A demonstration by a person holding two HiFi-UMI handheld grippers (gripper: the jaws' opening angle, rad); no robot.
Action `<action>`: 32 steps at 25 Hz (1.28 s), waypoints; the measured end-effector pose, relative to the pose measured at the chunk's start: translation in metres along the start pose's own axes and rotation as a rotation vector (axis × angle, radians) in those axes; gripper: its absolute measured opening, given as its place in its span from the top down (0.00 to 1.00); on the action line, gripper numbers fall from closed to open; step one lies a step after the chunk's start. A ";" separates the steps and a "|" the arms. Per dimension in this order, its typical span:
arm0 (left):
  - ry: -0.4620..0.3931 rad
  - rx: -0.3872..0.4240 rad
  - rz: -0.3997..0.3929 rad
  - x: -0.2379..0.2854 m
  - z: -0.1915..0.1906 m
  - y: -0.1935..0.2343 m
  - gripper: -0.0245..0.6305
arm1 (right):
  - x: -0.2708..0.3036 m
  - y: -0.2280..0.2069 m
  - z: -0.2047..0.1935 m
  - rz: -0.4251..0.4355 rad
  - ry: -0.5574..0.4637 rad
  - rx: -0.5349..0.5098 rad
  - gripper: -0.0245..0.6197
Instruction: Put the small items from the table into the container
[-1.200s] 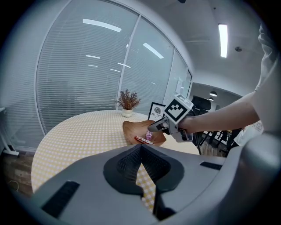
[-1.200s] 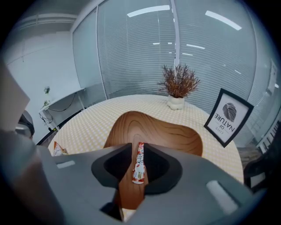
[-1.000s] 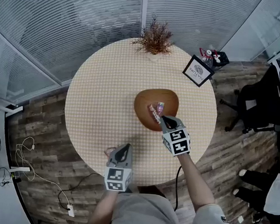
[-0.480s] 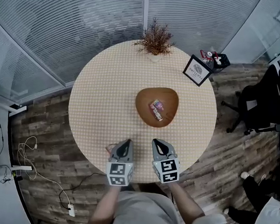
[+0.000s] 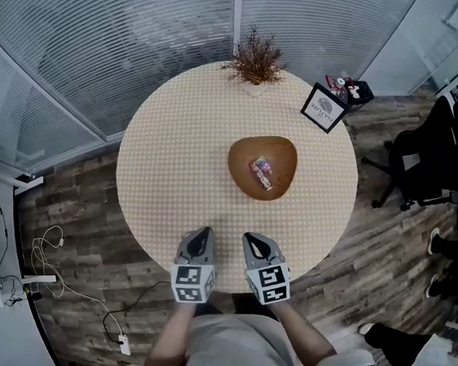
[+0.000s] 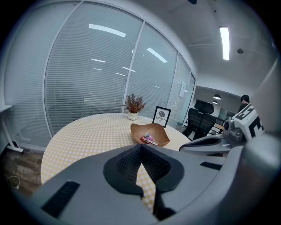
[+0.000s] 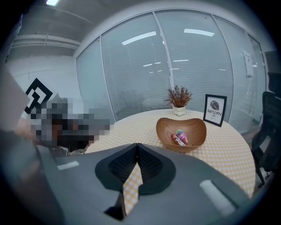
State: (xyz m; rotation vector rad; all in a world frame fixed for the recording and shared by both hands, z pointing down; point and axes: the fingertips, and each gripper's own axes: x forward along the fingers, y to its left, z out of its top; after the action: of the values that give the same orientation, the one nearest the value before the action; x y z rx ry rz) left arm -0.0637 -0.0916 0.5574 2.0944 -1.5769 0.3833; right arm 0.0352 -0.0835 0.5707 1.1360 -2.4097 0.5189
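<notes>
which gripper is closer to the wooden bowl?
The right gripper, in line with the bowl; the left gripper sits further off sideways.

Brown bowl (image 5: 243, 157), yellow-and-white checked table (image 5: 176, 150), pink and red packets (image 5: 262, 172)

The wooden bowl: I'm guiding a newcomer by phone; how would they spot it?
Find the round table with the checked cloth by the glass wall. Right of its middle sits the wooden bowl, nearer the person than the dried plant and framed sign. It alone is brown and holds small colourful packets.
</notes>
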 end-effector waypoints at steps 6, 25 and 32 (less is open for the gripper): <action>0.046 0.034 -0.004 -0.026 -0.010 0.043 0.96 | 0.030 0.053 -0.012 0.057 0.040 0.021 0.94; 0.119 0.003 0.040 -0.085 -0.054 0.163 0.96 | 0.147 0.128 -0.107 -0.004 0.312 -0.003 0.49; 0.136 -0.010 0.059 -0.093 -0.062 0.186 0.96 | 0.160 0.122 -0.125 -0.059 0.405 0.006 0.49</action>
State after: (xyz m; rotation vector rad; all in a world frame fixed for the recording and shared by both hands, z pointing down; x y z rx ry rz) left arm -0.2646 -0.0230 0.6030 1.9736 -1.5605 0.5260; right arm -0.1256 -0.0495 0.7404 0.9908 -2.0221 0.6663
